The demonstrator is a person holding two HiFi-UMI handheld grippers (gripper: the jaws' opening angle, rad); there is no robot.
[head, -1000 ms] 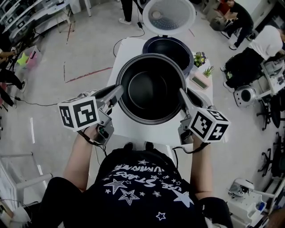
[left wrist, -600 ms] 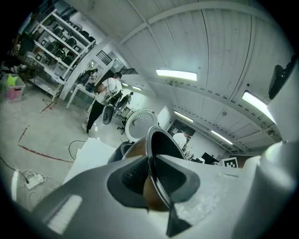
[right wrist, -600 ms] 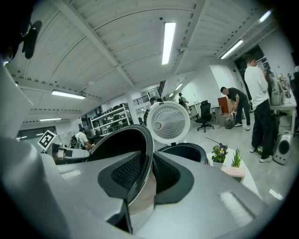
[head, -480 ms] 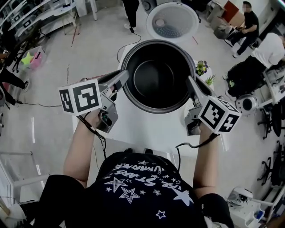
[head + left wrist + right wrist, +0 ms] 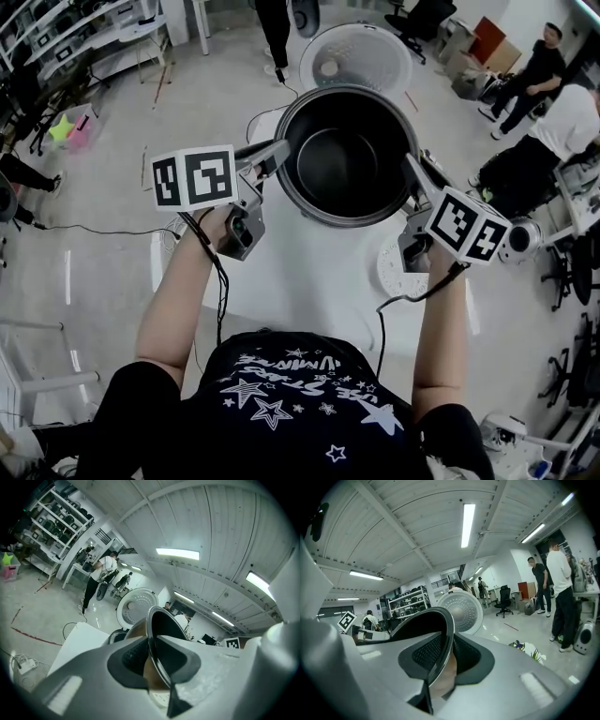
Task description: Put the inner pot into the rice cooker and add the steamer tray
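The dark inner pot [image 5: 347, 155] hangs in the air between both grippers, in front of the rice cooker's raised white lid [image 5: 354, 58]. My left gripper [image 5: 278, 153] is shut on the pot's left rim [image 5: 151, 629]. My right gripper [image 5: 413, 169] is shut on its right rim [image 5: 448, 629]. Each gripper view shows the thin rim pinched between the dark pads. The pot hides the cooker's body in the head view. The white round steamer tray [image 5: 396, 270] lies on the table by my right wrist, partly hidden.
The white table [image 5: 309, 272] carries the cooker at its far end. Small potted plants [image 5: 526, 649] stand at the table's right side. Cables run over the floor at the left. People stand or sit at the far right [image 5: 562, 112] and beyond the cooker [image 5: 272, 19].
Both grippers have carried the pot up and away from me, from over the table's middle to over the cooker body, which it now hides. The steamer tray has come into view.
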